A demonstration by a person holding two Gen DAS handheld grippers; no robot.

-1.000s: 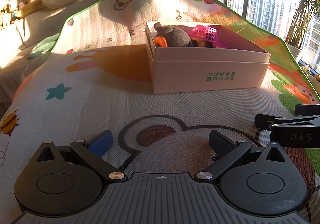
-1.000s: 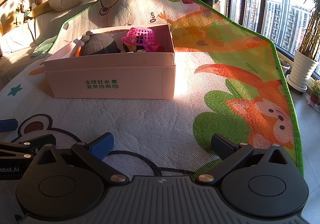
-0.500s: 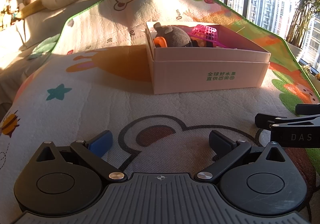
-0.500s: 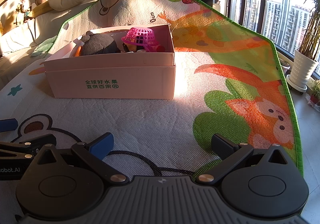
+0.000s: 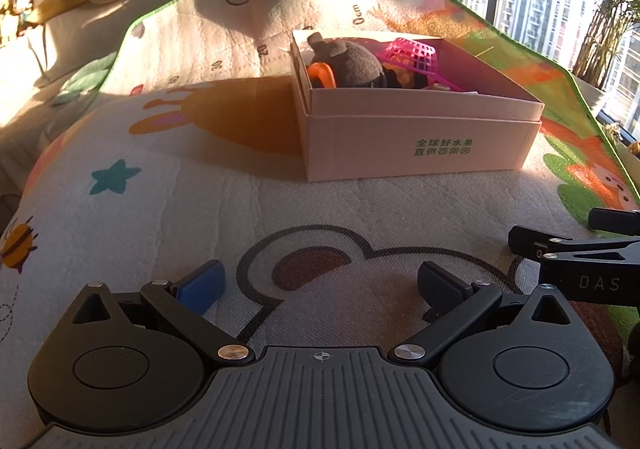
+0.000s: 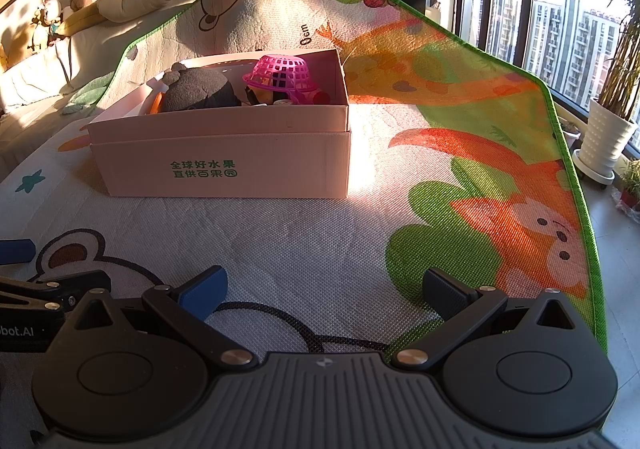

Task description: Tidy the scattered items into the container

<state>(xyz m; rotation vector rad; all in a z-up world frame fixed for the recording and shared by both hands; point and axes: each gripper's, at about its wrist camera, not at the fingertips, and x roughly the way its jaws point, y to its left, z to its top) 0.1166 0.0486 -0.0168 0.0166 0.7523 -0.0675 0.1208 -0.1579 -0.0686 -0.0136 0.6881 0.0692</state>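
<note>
Sunlit cartoon play mat looks bare; grey plush toy and pink mesh basket sit in the cardboard box, so I'd guess done. Both my left gripper and right gripper are wide, empty.

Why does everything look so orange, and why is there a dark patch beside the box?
Left wrist view: low sunlight from the windows tints the mat orange, and the box casts a long shadow leftward. Right wrist view: a bright glare patch lies right of the box; the fisheye lens bends the edges.
</note>
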